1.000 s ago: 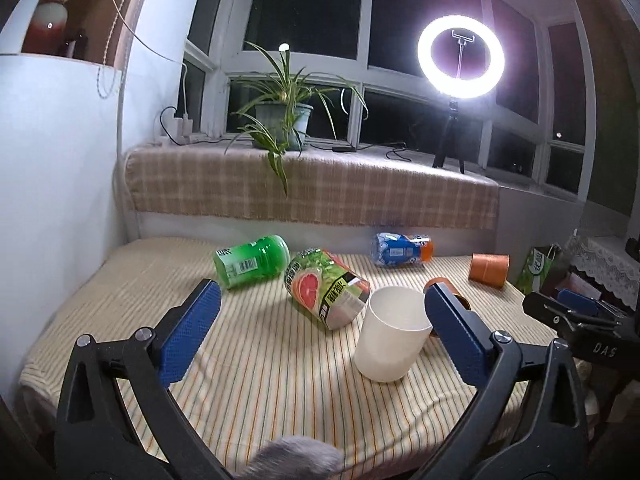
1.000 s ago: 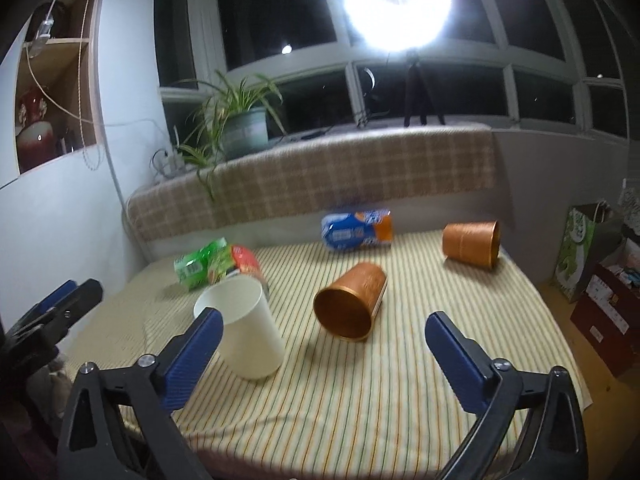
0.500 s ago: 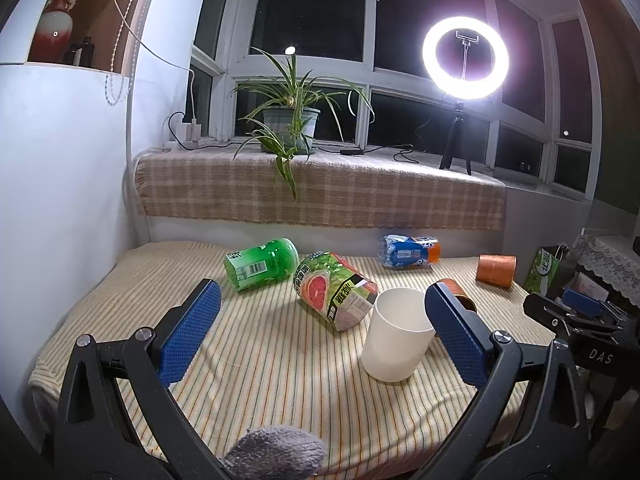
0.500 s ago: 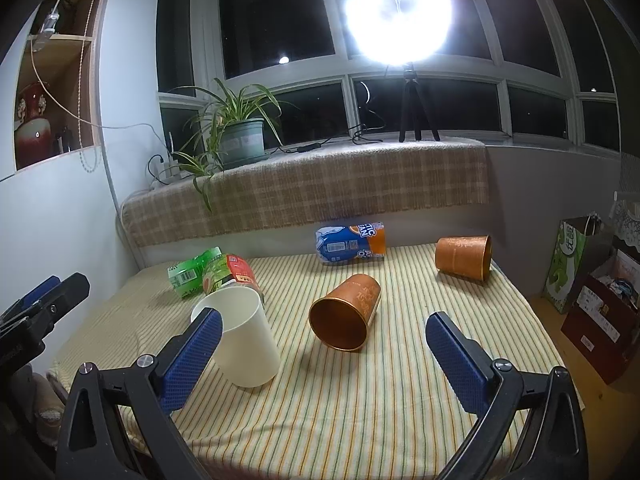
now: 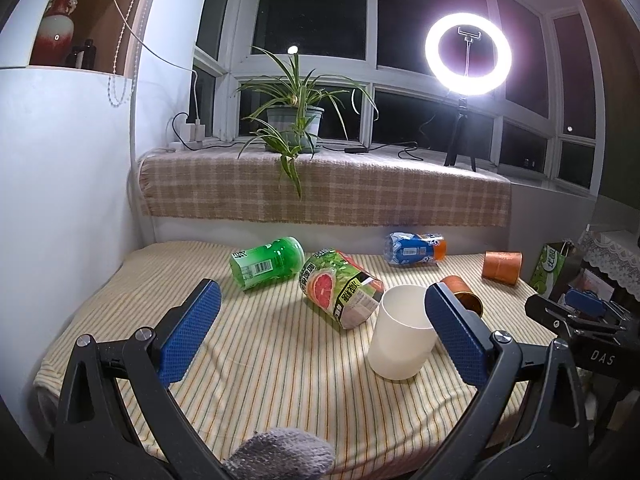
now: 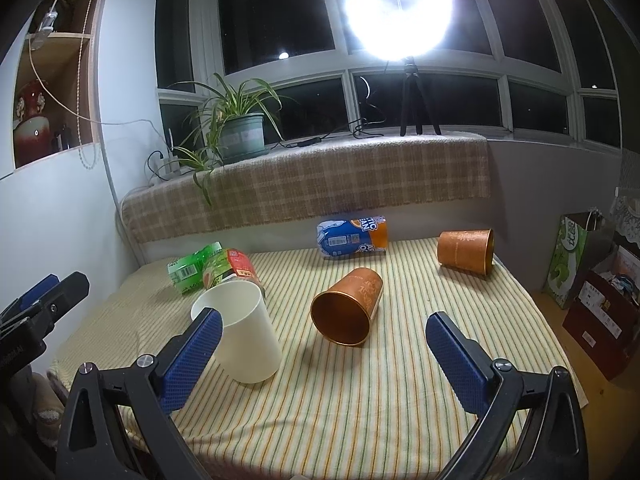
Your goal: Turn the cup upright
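Note:
A white cup point(image 5: 400, 334) stands upright on the striped cloth, mouth up; it also shows in the right wrist view point(image 6: 242, 334). A copper cup point(image 6: 347, 312) lies on its side mid-table, mouth toward me, partly hidden behind the left gripper's right finger point(image 5: 462, 298). A second copper cup point(image 6: 466, 251) lies on its side at the back right point(image 5: 502, 266). My left gripper point(image 5: 320, 332) is open and empty, held back from the white cup. My right gripper point(image 6: 324, 360) is open and empty, in front of the near copper cup.
A green bottle point(image 5: 268, 263), a grapefruit-label can point(image 5: 340, 288) and a blue-orange bottle point(image 6: 352, 237) lie on the cloth. A plaid-covered sill with a plant point(image 6: 240, 136) and ring light point(image 5: 468, 54) runs behind. Bags point(image 6: 572, 260) stand right of the table edge.
Both grippers have risen and drawn back slightly, so the table objects sit lower and farther in view. The cups and bottles have not moved.

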{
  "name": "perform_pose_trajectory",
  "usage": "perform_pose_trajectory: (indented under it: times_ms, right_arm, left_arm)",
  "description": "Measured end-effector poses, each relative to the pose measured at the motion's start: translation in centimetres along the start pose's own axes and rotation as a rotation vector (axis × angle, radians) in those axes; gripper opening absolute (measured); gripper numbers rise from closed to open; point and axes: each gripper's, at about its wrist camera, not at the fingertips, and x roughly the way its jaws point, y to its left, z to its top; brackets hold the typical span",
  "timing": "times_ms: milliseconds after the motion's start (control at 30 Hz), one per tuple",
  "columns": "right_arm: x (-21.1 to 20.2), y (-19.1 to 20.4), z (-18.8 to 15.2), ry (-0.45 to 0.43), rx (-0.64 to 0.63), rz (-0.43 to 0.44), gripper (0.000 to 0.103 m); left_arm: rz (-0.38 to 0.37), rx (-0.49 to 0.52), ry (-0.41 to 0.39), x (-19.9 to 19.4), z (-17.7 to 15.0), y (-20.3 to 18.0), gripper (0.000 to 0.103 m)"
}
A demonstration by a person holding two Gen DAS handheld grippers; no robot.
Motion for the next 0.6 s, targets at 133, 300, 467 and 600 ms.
perform_pose_trajectory:
  times_ms: [133,300,467,600]
  right_arm:
    - [0.09,0.12,-0.03,0.005,-0.001,0.005,0.103]
    - [0.19,0.15,-0.04,0.009,0.0,0.008,0.103]
    - [0.26,0.17,-0.01,0.013,-0.001,0.011,0.103]
    - [0.53,0.33,-0.12,0.022,-0.009,0.014,0.103]
  left_arm:
    - [0.0,0.0,0.0,0.0,0.03,0.01,0.103]
    - [0.001,-0.001,-0.001,-0.03,0.04,0.06,0.103]
    - [0.004,-0.002,-0.001,0.02,0.06,0.35,0.103]
    - [0.011,0.0,-0.006,-0.06,0.1,0.69,0.103]
